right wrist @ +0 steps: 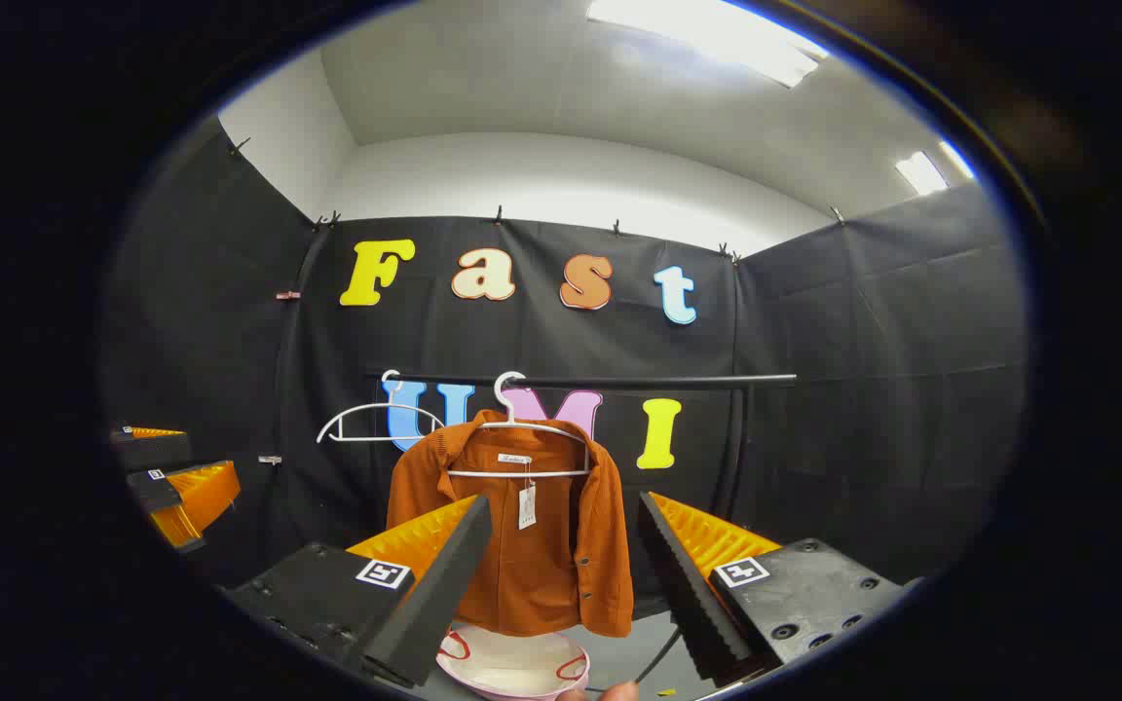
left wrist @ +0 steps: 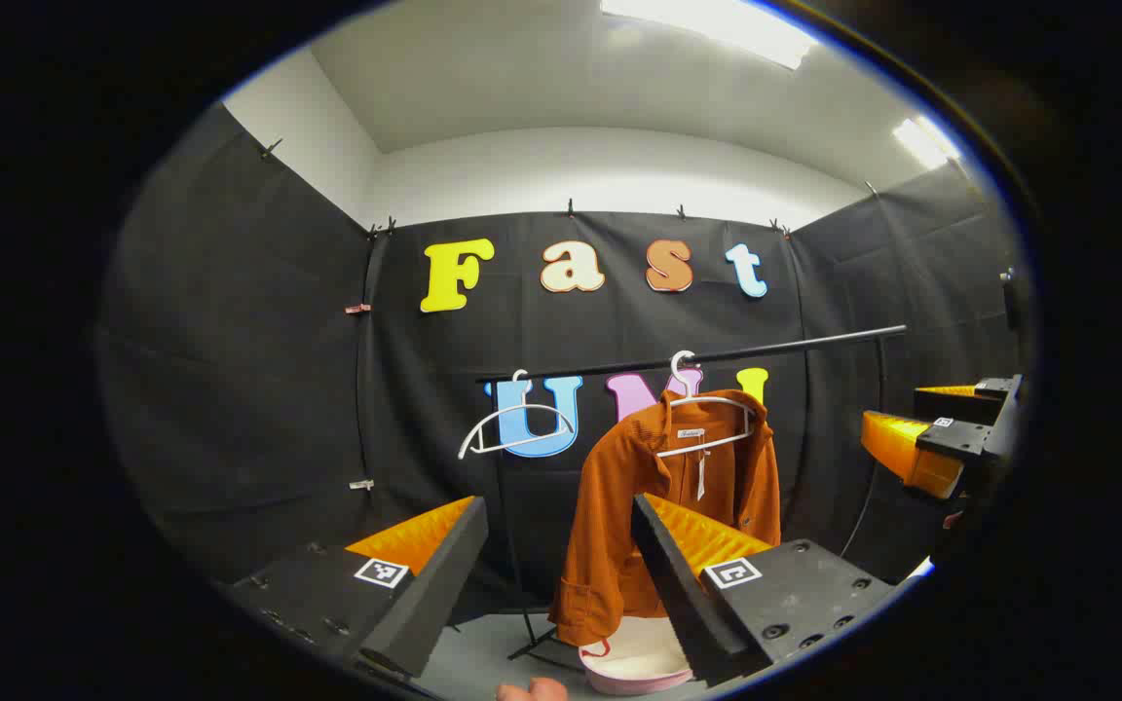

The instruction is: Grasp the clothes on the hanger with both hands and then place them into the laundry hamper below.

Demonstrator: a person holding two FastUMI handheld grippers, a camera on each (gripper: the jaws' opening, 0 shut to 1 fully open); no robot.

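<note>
A rust-orange shirt (left wrist: 619, 506) (right wrist: 532, 545) hangs on a white hanger (left wrist: 707, 404) (right wrist: 522, 428) from a black rail (left wrist: 697, 360) (right wrist: 600, 381). Below it on the floor stands a pink-rimmed laundry hamper (left wrist: 634, 664) (right wrist: 512, 667). My left gripper (left wrist: 561, 574) is open, well short of the shirt, with nothing between its fingers. My right gripper (right wrist: 561, 574) is open too, facing the shirt from a distance. In the left gripper view the right gripper (left wrist: 941, 438) shows at the right edge; in the right gripper view the left gripper (right wrist: 176, 487) shows at the left edge.
A second white hanger (left wrist: 517, 428) (right wrist: 376, 421), bare, hangs left of the shirt on the same rail. The rail's black stand legs (left wrist: 532, 643) reach the grey floor beside the hamper. Black cloth walls close the booth on three sides.
</note>
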